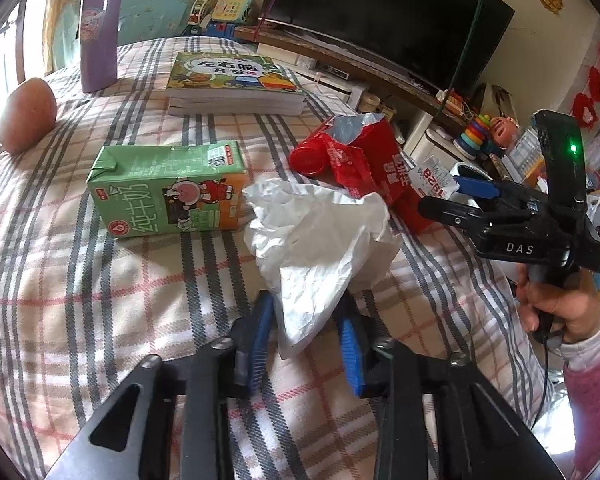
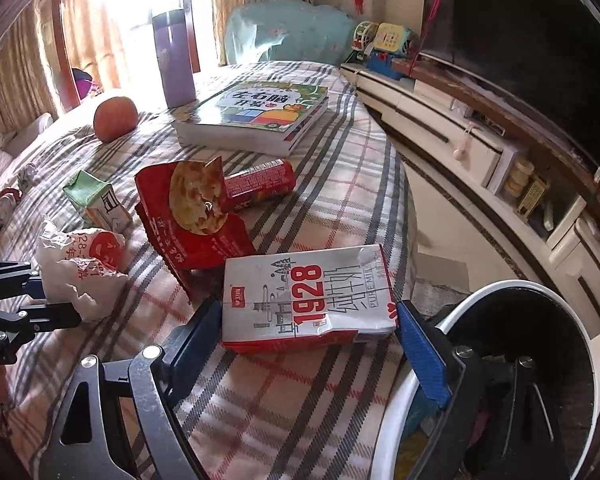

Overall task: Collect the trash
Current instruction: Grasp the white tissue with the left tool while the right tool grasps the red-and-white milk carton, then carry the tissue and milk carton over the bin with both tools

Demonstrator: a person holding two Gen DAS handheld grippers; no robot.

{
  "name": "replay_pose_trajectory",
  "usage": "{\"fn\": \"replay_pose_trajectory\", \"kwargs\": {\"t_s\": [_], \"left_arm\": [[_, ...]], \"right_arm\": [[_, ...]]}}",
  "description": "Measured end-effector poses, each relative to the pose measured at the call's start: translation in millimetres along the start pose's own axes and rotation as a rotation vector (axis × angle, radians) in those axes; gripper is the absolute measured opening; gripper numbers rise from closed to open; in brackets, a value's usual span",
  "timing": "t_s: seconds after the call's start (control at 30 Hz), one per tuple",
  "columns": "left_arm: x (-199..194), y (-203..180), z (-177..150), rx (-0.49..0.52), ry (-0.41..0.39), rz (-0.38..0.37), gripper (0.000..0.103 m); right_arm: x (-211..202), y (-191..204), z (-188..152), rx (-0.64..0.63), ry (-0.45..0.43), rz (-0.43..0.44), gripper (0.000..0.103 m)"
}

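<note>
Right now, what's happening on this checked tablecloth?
A person is clearing trash with two handheld grippers. The left gripper is pinching the crumpled white wrapper, while the right gripper brackets the 1928 milk carton, its fingers at either end. The green milk carton, red snack bag and red can lie uncollected. The trash bin stands beside the table.
</note>
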State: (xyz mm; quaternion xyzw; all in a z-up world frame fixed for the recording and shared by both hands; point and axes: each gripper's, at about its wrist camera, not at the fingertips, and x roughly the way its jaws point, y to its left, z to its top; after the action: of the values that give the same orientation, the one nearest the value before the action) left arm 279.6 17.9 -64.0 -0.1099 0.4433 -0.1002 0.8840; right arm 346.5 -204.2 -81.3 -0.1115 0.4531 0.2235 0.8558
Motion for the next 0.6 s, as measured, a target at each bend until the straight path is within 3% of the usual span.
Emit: {"fn": "replay_pose_trajectory", "kwargs": {"t_s": [0.2, 0.6], "left_arm": [[-10.2, -7.6, -2.5, 0.02, -0.022, -0.009, 0.02], [-20.7, -28.0, -9.0, 0.049, -0.014, -0.075, 0.02]], "right_arm": [[-22.0, -0.3, -9.1, 0.065, -0.043, 0.007, 0.088], [-80.8, 9.4, -43.4, 0.21, -0.158, 0.017, 0.088]]}}
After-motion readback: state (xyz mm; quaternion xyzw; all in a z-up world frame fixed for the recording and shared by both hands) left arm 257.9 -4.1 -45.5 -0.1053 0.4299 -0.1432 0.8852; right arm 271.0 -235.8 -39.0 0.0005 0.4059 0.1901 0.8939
